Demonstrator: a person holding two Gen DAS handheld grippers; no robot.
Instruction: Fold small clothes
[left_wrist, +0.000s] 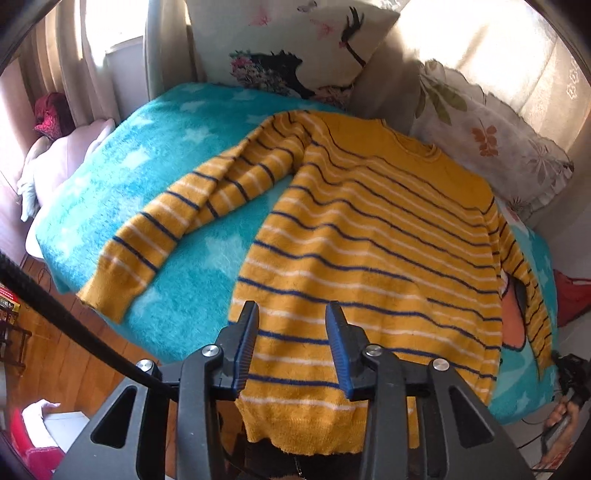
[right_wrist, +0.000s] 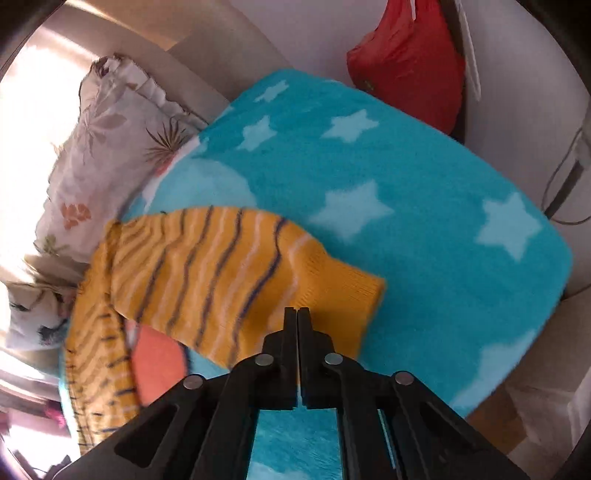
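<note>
A yellow sweater (left_wrist: 369, 251) with navy and white stripes lies flat on a turquoise star blanket (left_wrist: 155, 155). Its left sleeve (left_wrist: 170, 221) stretches out to the left. My left gripper (left_wrist: 291, 314) is open and empty, hovering over the sweater's lower hem. In the right wrist view my right gripper (right_wrist: 297, 312) is shut on the lower edge of the right sleeve (right_wrist: 221, 277) near its cuff, and lifts it off the blanket (right_wrist: 406, 184). The sweater body (right_wrist: 99, 362) shows at lower left.
Floral pillows (left_wrist: 487, 140) and a printed cushion (left_wrist: 291, 48) stand at the back of the bed. A red bag (right_wrist: 410, 62) hangs beyond the blanket's far edge. Wooden floor (left_wrist: 66, 354) lies left of the bed. A hand with a device (left_wrist: 565, 417) is at the right.
</note>
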